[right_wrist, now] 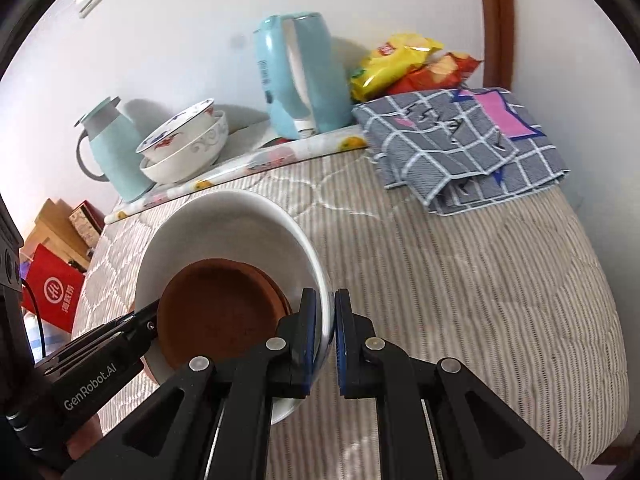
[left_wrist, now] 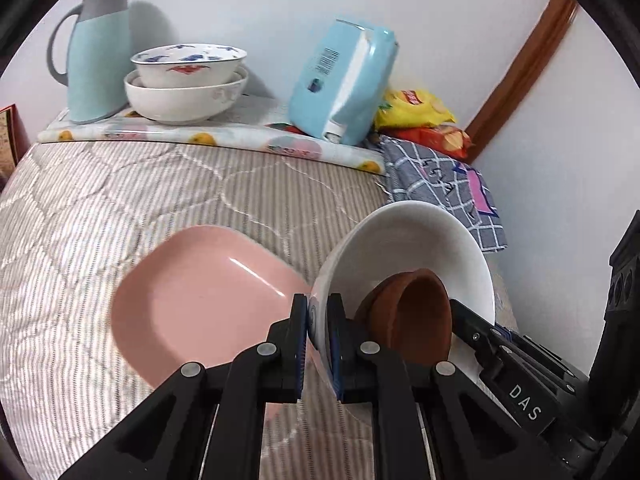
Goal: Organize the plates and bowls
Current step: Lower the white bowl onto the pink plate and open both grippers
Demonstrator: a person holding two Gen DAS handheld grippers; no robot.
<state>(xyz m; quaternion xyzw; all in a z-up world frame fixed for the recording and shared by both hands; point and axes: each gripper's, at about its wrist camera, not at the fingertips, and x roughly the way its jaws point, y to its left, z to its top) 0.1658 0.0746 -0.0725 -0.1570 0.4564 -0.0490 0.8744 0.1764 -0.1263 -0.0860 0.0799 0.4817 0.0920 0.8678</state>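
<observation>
Two hand-held grippers, both clamped on one white bowl (left_wrist: 420, 240), each on an opposite side of its rim. Left hand-held gripper (left_wrist: 318, 344): jaws drawn narrow, blue pads pinching the bowl's wall at the near left rim. Right hand-held gripper (right_wrist: 326, 336): jaws likewise narrow, pads gripping the right rim, one inside and one outside the wall. White bowl: held clear above the bed (left_wrist: 120, 200), tilted in both views. Contents: brown dishes (left_wrist: 416, 316), nested, at least two, lying against the bowl's lower inner wall; exact count cannot be told. Pink square plate (left_wrist: 192, 300): below and left of the white bowl in the left wrist view, over the striped quilted bed cover; whether it rests flat on the cover cannot be told. Further bowls: two stacked bowls (left_wrist: 186, 80), the upper one painted with blue and red motifs, standing on a fruit-patterned mat (left_wrist: 240, 136) at the far edge by the wall. Beside them: pale blue flask (left_wrist: 100, 52) to the left, pale blue kettle (left_wrist: 344, 80) to the right. Also present: yellow and red snack bags (right_wrist: 408, 64) and a folded grey checked cloth (right_wrist: 460, 144) on the bed's far right.
</observation>
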